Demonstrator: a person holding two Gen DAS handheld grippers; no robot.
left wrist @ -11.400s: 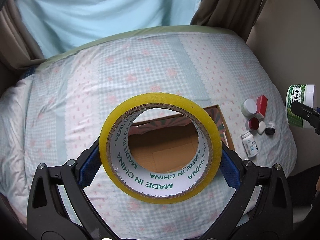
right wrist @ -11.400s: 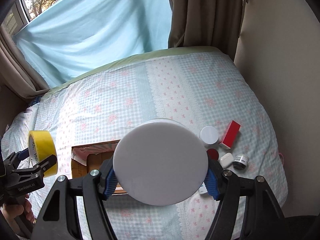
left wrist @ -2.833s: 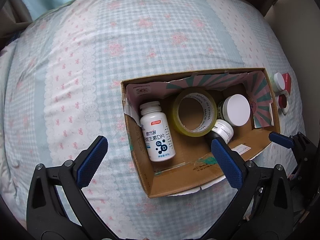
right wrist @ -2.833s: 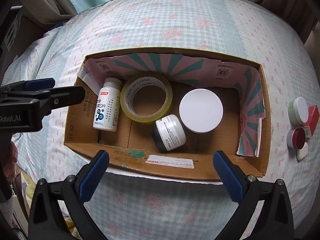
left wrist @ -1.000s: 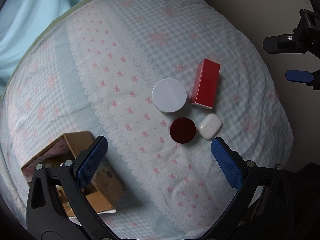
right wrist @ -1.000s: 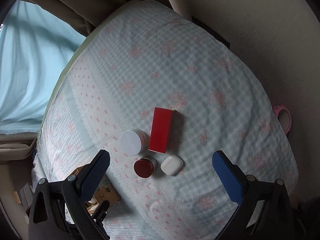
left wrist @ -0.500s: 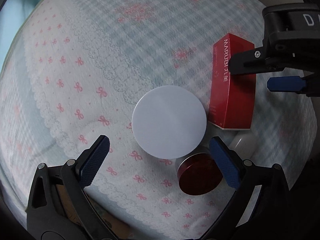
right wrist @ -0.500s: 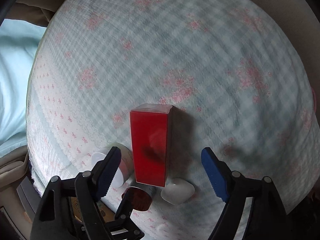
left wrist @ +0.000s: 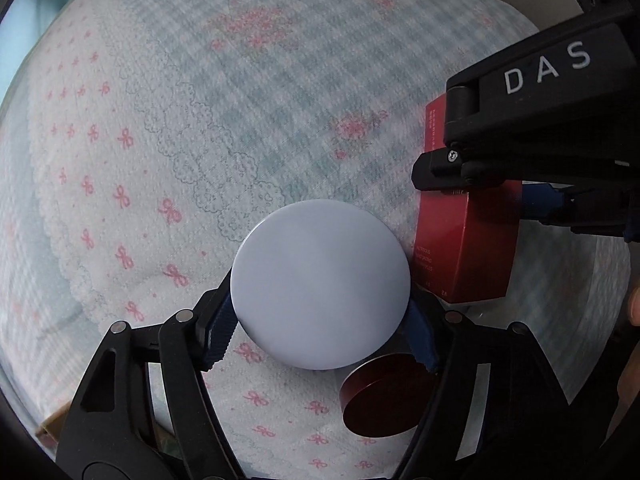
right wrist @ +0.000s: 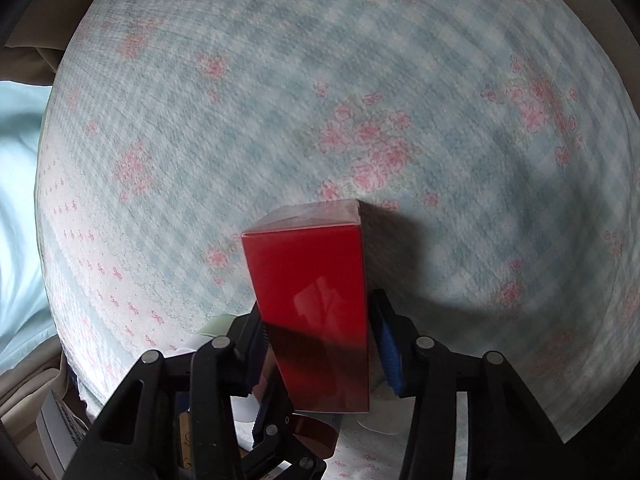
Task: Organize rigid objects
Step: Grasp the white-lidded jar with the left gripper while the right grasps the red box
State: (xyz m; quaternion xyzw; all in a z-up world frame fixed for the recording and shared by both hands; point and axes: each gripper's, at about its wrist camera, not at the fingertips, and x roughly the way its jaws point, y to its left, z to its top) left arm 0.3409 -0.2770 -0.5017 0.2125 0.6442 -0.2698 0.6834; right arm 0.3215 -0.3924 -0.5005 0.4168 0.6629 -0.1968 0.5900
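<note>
Two grippers are seen closed on things, both low over a bed (left wrist: 240, 80) covered in blue-check fabric with pink flowers and bows. In the left wrist view, the left gripper (left wrist: 320, 320) is clamped on a round white-lidded jar (left wrist: 320, 284), lower centre of the frame; the blue pads (left wrist: 218, 332) are pressed against the jar's sides, one at lower left, one at lower right. A round dark red tin (left wrist: 384, 394) is seen just below and right of the jar, lying on the bed, close to the right pad; contact with it cannot be told. A red box (left wrist: 468, 248) is seen at centre right, just beside the jar's right edge, with small print on its side too blurred to read. The right gripper (left wrist: 480, 184) reaches in from the upper right of that frame and covers the box's upper part; "DAS" is printed on its black arm.

In the right wrist view, the right gripper (right wrist: 320, 344) is closed on the red box (right wrist: 312, 300), lower centre of the frame, a pad on each long side. The box's far end points up the frame. A shadow is cast on the bed (right wrist: 360, 80) to its right. The jar's pale edge (right wrist: 216, 326) is glimpsed at lower left behind the gripper's left finger, the red tin (right wrist: 316, 436) at bottom centre. The fabric is motion-blurred.
</note>
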